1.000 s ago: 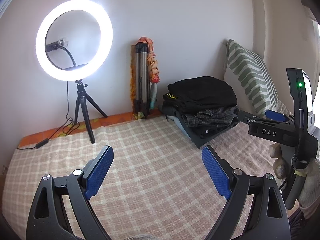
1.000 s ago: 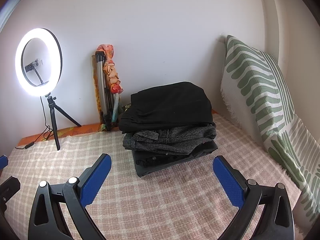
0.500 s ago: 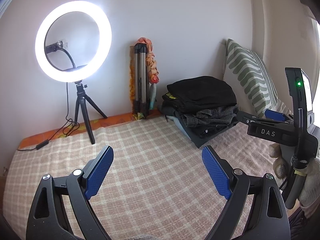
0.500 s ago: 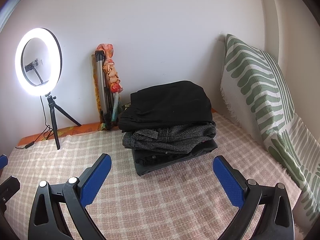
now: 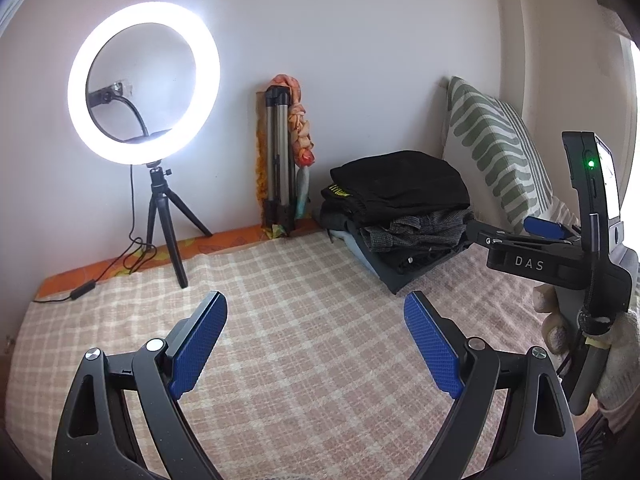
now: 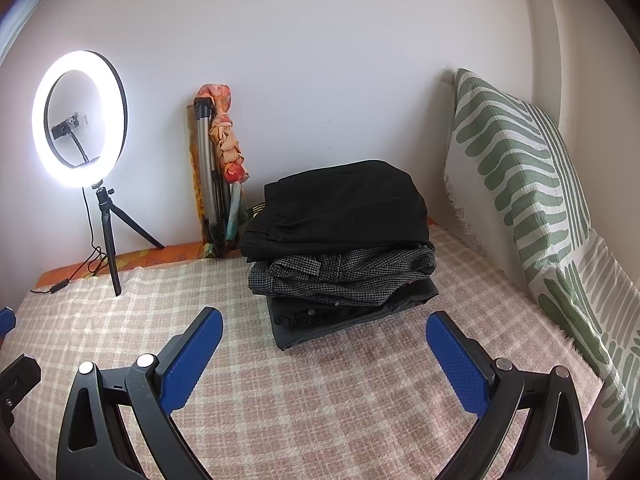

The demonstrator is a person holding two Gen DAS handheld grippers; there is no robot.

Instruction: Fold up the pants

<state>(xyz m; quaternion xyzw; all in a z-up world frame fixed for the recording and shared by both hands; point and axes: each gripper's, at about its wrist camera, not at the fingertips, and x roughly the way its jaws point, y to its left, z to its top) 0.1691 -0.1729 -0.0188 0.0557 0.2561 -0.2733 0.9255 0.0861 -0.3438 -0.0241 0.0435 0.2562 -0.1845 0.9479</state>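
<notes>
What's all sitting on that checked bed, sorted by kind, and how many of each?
Folded garments in the stack: 3, namely black pants, grey houndstooth pants and a dark pair at the bottom
Ring light on tripod: 1
Folded silver tripod: 1
Green striped pillow: 1
Total: 6

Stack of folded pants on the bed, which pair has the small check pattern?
The middle pair, grey houndstooth, sandwiched between the plain black pair on top and the dark pair at the bottom.
</notes>
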